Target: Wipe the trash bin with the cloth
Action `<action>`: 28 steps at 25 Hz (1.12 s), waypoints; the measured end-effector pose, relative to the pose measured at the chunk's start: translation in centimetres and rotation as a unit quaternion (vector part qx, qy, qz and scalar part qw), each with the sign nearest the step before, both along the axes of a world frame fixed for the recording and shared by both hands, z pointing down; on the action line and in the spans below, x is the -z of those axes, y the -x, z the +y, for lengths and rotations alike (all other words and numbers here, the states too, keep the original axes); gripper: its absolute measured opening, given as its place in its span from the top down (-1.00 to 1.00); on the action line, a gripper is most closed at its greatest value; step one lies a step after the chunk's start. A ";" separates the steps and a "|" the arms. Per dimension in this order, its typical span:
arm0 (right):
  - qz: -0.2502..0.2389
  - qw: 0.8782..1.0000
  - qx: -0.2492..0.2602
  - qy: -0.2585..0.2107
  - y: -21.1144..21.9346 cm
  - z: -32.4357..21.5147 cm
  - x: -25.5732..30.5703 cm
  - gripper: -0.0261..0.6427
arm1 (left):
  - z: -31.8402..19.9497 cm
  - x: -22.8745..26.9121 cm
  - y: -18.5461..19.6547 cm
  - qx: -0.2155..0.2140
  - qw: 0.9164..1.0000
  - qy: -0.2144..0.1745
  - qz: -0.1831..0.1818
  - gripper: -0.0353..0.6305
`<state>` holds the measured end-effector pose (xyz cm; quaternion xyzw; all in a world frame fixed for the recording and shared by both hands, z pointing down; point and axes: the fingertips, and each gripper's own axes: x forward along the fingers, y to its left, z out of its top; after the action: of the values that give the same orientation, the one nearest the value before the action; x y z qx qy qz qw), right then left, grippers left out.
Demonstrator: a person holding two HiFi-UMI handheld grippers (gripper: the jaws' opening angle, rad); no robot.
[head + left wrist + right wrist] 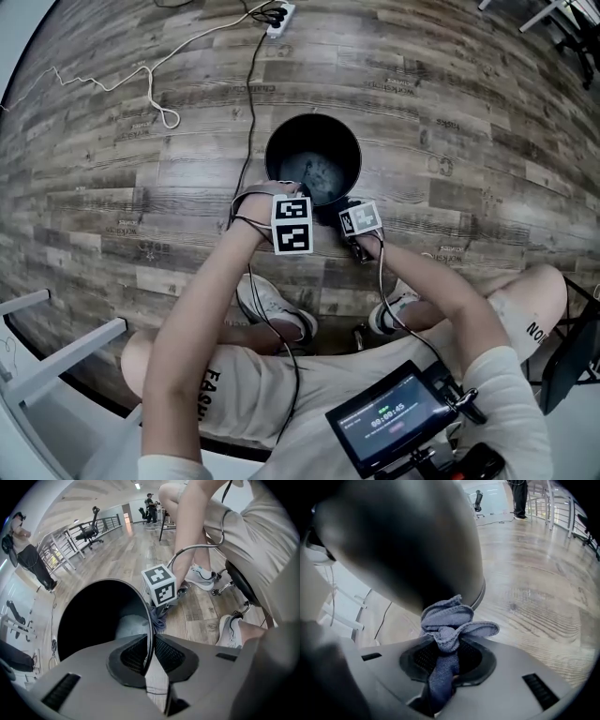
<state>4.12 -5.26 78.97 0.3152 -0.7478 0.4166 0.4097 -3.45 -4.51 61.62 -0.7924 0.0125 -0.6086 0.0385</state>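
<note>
A round black trash bin (312,157) stands open on the wood floor in front of my feet. My left gripper (287,190) is shut on the near rim; in the left gripper view the thin rim (149,620) runs between the pads of the left gripper (150,649). My right gripper (336,210) sits just right of it, low against the bin's outer wall. It is shut on a bunched blue-grey cloth (447,625), which pokes out of the right gripper (447,660) and touches the dark wall (408,541). The left gripper view shows the cloth (158,617) under the right gripper's marker cube.
A white power strip (279,13) and loose cables (150,89) lie on the floor beyond the bin. My shoes (274,307) rest close behind it. A white frame (56,361) stands at the lower left. A person (28,557) and an office chair (89,529) are farther off.
</note>
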 end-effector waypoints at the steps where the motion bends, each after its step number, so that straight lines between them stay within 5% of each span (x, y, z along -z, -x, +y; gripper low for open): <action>1: -0.002 1.000 0.009 -0.002 -0.5 0.3 0.9 0.68 | -0.1 0.0 -0.1 0.003 1.000 0.002 -0.001 0.71; 7: -0.029 0.998 0.052 -0.019 -3.9 1.8 7.3 0.68 | -0.2 -0.1 -0.7 0.040 0.999 0.010 -0.005 0.72; 12: -0.137 0.990 -0.019 -0.020 -5.2 1.1 13.9 0.68 | -0.6 -0.2 -2.7 0.120 0.993 0.003 -0.006 0.72; 15: -0.163 0.986 -0.014 -0.036 -4.8 1.1 16.8 0.68 | -0.6 0.2 -4.2 0.147 0.989 -0.003 0.022 0.72; 19: -0.174 0.982 0.025 -0.066 -3.2 1.5 19.4 0.68 | -0.1 1.4 -4.6 0.081 0.994 0.007 0.071 0.54; 22: -0.175 0.981 0.030 -0.079 -2.4 1.1 20.5 0.68 | -0.2 1.2 -2.2 0.012 0.999 -0.004 0.040 0.46; 28: -0.139 0.986 0.032 -0.090 -1.9 -1.4 19.2 0.68 | -1.0 -0.2 1.2 -0.016 1.000 -0.027 -0.005 0.49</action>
<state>5.98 -6.63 59.77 0.2656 -0.8416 0.3738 0.2853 -4.63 -5.54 61.87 -0.7883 0.0155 -0.6112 0.0696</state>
